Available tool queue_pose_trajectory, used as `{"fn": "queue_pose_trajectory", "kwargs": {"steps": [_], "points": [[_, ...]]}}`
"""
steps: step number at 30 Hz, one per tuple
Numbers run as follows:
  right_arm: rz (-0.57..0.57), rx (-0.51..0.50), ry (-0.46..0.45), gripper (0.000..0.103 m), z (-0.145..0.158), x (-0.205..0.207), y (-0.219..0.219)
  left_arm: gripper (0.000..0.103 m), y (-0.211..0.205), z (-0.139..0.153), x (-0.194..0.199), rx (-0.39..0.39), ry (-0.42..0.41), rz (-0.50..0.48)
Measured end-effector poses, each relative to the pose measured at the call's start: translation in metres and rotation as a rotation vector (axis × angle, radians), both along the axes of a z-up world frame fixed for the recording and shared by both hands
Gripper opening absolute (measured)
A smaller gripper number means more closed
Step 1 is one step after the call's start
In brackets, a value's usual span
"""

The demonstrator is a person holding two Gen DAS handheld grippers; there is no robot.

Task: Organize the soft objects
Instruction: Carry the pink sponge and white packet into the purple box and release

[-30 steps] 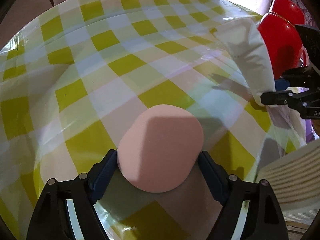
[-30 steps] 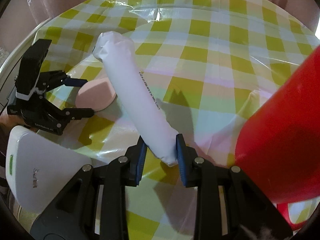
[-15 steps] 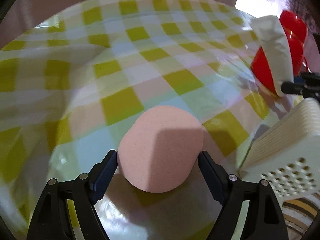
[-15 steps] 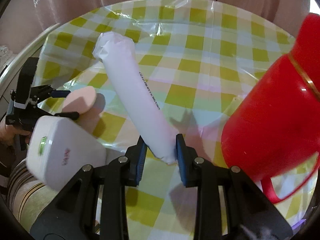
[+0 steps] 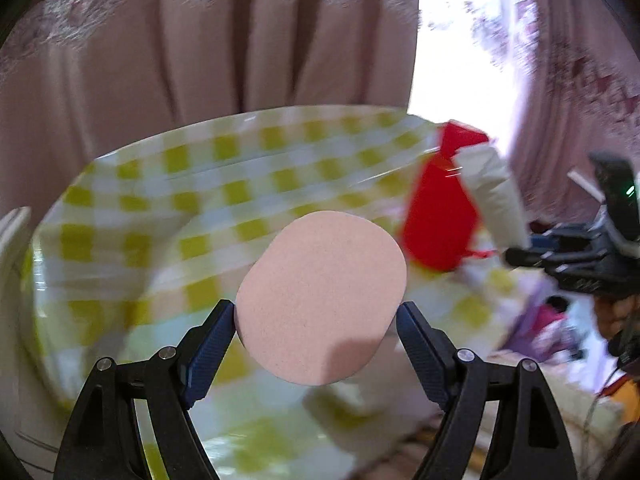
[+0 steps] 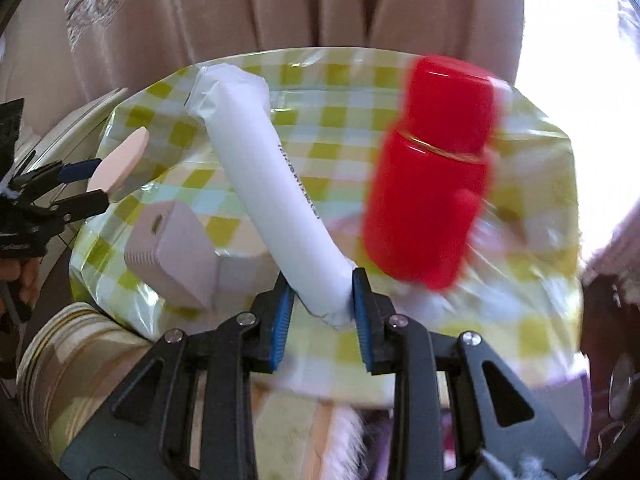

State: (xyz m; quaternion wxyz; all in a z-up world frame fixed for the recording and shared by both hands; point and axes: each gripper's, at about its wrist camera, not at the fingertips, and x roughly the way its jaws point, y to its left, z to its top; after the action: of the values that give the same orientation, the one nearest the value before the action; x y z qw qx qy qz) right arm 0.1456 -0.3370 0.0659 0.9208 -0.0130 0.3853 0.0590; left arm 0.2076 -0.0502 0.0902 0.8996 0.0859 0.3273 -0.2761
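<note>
Pink sponge (image 5: 320, 296) — white roll (image 6: 276, 184) — both gripped aloft

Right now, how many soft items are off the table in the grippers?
2. The pink sponge sits between the left gripper's pads; the white roll is clamped at its near end by the right gripper. Others may be hidden.

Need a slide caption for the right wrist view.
Right gripper clamps a white wrapped roll above the checkered tablecloth, beside a red flask.
</note>
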Motion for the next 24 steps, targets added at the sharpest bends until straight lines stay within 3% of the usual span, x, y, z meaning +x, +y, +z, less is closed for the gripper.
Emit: {"fn": "queue_pose_trajectory", "kwargs": {"steps": [5, 11, 15, 17, 19, 21, 24], "points": [[-0.157, -0.029, 0.011, 0.033, -0.001, -0.068, -0.063, 0.082, -0.065, 0.009, -0.058, -0.102, 0.038, -0.127], [-0.335, -0.073, 0.045, 0.033, -0.009, -0.145, -0.135, 0.082, -0.152, -0.002, -0.122, -0.192, 0.164, -0.275], [-0.428, -0.089, 0.057, 0.034, -0.015, -0.176, -0.167, 0.084, -0.208, -0.023, -0.154, -0.180, 0.240, -0.329], [-0.486, -0.093, 0.061, 0.042, -0.017, -0.190, -0.179, 0.085, -0.226, -0.031, -0.161, -0.175, 0.270, -0.327], [-0.511, -0.091, 0.058, 0.047, -0.017, -0.197, -0.188, 0.093, -0.243, -0.042, -0.166, -0.167, 0.308, -0.327], [-0.523, -0.094, 0.057, 0.051, -0.016, -0.199, -0.190, 0.101, -0.253, -0.052, -0.171, -0.151, 0.333, -0.308], [-0.529, -0.094, 0.059, 0.053, -0.016, -0.205, -0.192, 0.101, -0.254, -0.062, -0.177, -0.131, 0.348, -0.280]]}}
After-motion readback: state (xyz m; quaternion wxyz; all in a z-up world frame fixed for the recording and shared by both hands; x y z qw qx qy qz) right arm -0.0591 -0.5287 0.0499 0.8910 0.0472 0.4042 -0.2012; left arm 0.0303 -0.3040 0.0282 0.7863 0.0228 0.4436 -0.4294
